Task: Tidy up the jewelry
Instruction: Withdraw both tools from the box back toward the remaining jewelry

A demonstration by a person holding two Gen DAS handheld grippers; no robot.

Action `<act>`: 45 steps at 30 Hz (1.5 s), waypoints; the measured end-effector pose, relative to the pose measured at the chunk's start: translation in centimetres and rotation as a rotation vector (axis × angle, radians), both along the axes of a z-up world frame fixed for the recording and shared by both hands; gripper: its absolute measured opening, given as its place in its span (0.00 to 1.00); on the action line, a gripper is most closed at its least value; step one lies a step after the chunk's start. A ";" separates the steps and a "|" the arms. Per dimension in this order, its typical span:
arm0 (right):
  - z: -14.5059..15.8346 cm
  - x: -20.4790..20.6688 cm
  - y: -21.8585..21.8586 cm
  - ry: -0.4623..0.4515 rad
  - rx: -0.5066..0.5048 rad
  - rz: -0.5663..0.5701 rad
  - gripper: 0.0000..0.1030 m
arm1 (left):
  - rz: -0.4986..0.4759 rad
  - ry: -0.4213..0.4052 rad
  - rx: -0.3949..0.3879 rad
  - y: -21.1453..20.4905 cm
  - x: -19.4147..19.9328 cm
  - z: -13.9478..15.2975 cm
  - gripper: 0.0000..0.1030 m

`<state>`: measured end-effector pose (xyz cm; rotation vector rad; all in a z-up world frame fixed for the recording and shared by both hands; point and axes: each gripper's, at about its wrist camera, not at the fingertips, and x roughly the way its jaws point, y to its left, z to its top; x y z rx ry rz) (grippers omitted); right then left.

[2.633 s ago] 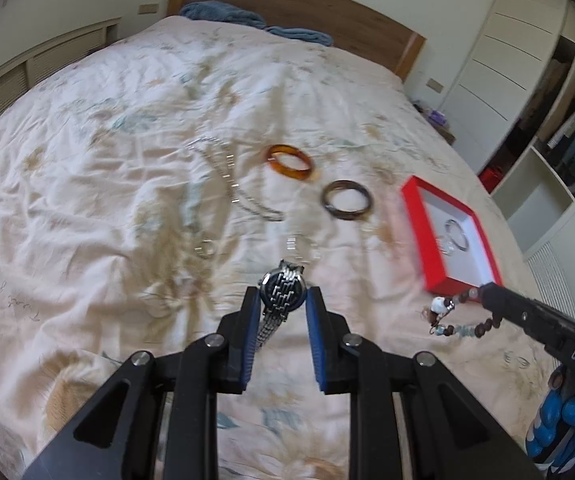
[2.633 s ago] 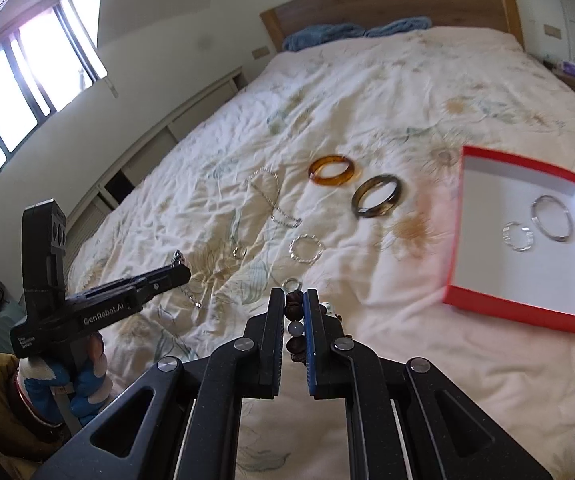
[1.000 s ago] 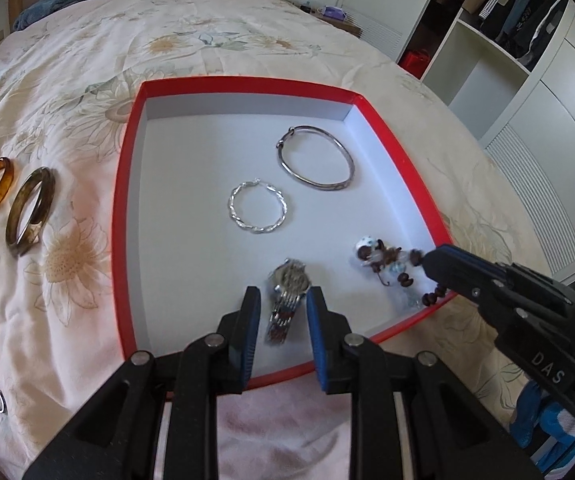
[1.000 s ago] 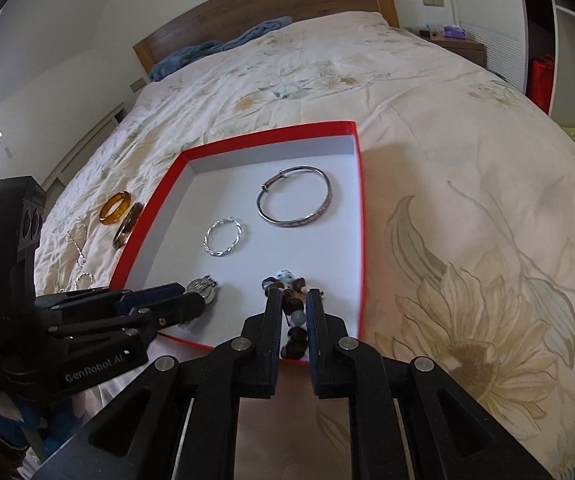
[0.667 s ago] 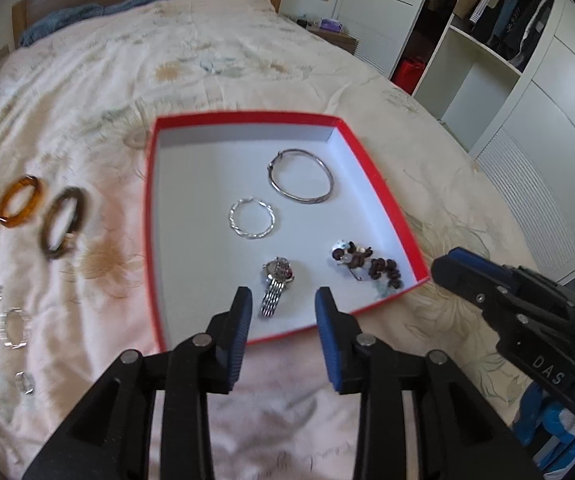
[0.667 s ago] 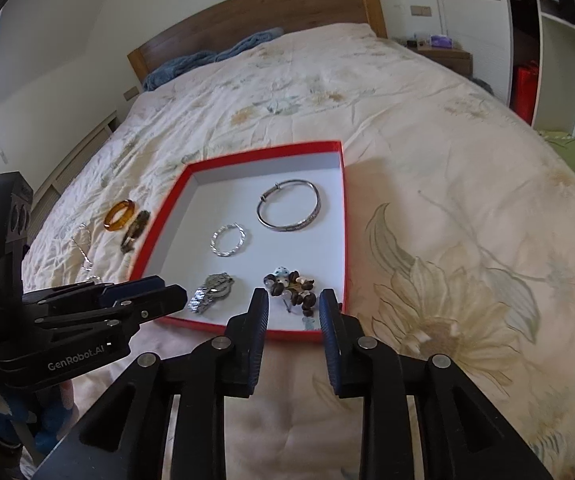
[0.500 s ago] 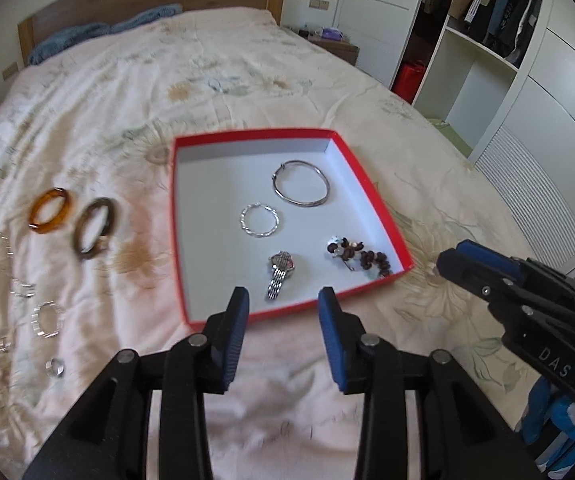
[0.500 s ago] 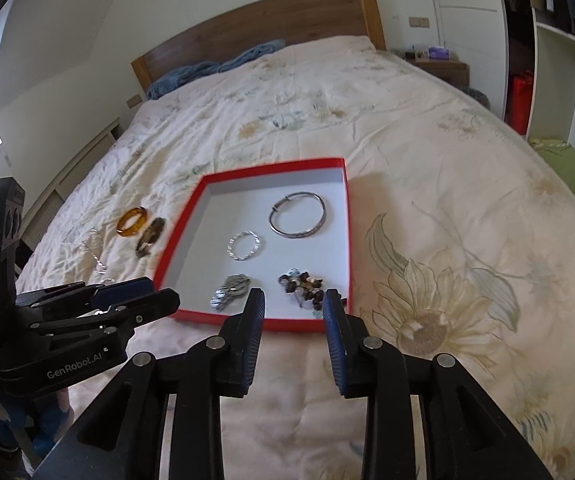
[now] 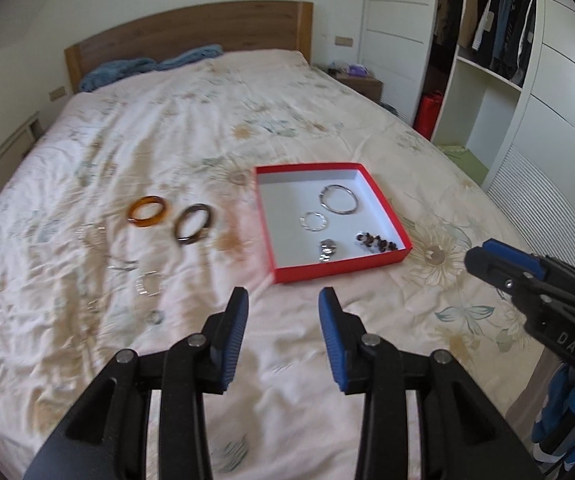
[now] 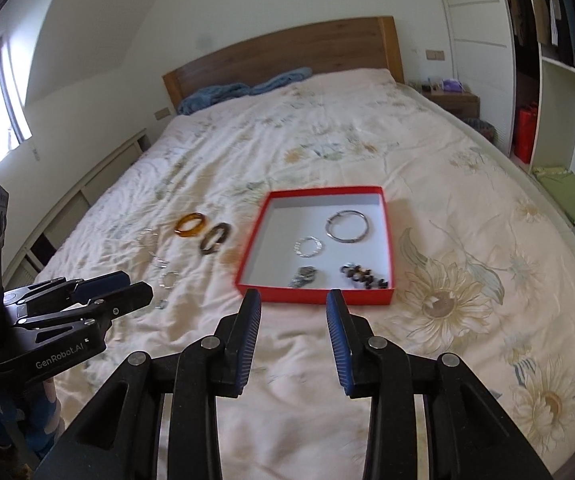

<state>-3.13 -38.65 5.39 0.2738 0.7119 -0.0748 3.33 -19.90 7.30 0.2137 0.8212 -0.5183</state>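
Red-walled box [image 9: 383,204] sits right of centre on the floral bedspread [image 9: 191,128], already holding four pieces. Next, steer to the loose bangles without dragging fabric, and take one by its rim. The amber bangle [image 9: 149,211] and dark bangle [image 9: 193,224] lie far-left of the left gripper [image 9: 282,306], whose jaws stand wide and empty; the right gripper [image 10: 293,308] is likewise parted, empty.

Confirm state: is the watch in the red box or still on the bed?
In. The watch lies on the white floor of the red box, beside the beaded bracelet.
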 end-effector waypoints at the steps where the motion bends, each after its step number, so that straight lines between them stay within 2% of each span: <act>1: 0.6 -0.6 0.8 -0.011 -0.005 0.006 0.33 | 0.011 -0.010 0.000 0.7 -0.5 0.5 0.34; 8: 3.2 -3.7 5.2 -0.063 -0.026 0.046 0.37 | 0.079 -0.064 -0.010 6.0 -4.4 2.8 0.34; 14: 4.3 -5.6 8.9 -0.078 -0.030 0.082 0.38 | 0.141 -0.097 -0.039 10.8 -6.9 3.8 0.34; 19: 5.0 -6.5 11.4 -0.088 -0.047 0.123 0.39 | 0.199 -0.127 -0.063 14.9 -8.0 4.0 0.34; 22: 5.2 -6.4 12.3 -0.093 -0.054 0.144 0.39 | 0.248 -0.116 -0.058 17.5 -7.8 3.6 0.34; 27: 4.5 -5.2 13.3 -0.081 -0.050 0.185 0.39 | 0.327 -0.072 -0.102 21.9 -6.8 2.1 0.34; 31: 3.0 -3.6 13.6 -0.045 -0.037 0.212 0.39 | 0.351 -0.015 -0.117 23.4 -5.3 0.3 0.34; 35: 1.0 -1.4 13.9 0.002 -0.022 0.244 0.39 | 0.333 0.030 -0.130 22.9 -3.4 -1.7 0.34; 39: -0.8 0.8 14.1 0.036 -0.010 0.273 0.39 | 0.324 0.054 -0.108 22.0 -0.9 -3.7 0.34; 45: -4.1 6.1 14.9 0.100 0.012 0.346 0.39 | 0.281 0.108 -0.147 21.0 5.3 -7.0 0.33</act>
